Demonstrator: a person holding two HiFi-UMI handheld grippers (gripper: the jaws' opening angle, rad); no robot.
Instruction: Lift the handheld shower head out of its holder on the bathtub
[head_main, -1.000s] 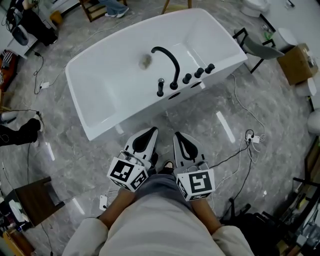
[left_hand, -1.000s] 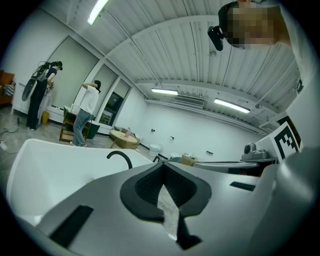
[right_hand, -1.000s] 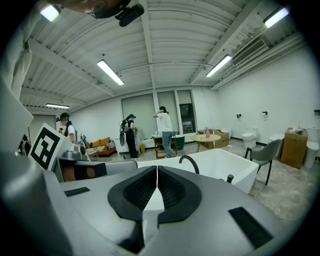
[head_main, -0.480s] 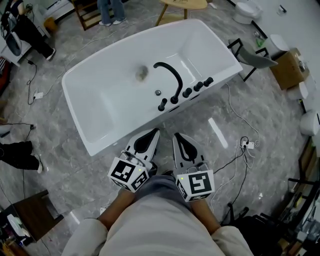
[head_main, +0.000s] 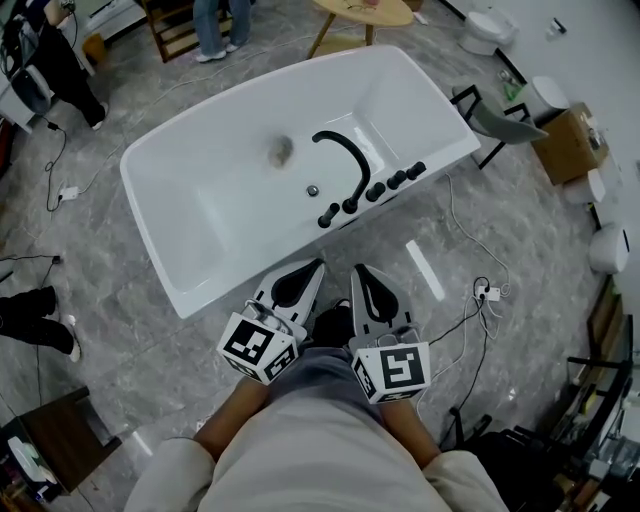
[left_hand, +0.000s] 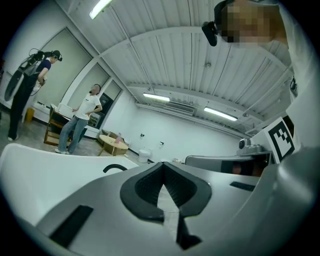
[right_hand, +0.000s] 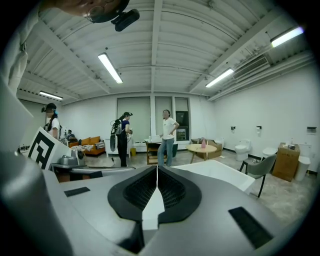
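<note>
Nothing of the lift is done yet. The shower head (head_main: 328, 214) stands in place on the near rim of the bathtub (head_main: 235, 272), a short black stick just left of the curved spout (head_main: 340, 158) and the knobs (head_main: 396, 181). The left hand-held gripper (head_main: 310, 270) and right hand-held gripper (head_main: 360, 274) are both clenched on nothing, well short of it.

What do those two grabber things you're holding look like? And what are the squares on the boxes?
The left gripper and the right gripper are pale grey and pointed like beaks. Their fingers are lined with black ribbed padding. Each has a white cube at the back with black square markers on it. The person's sleeves are pale beige.
</note>
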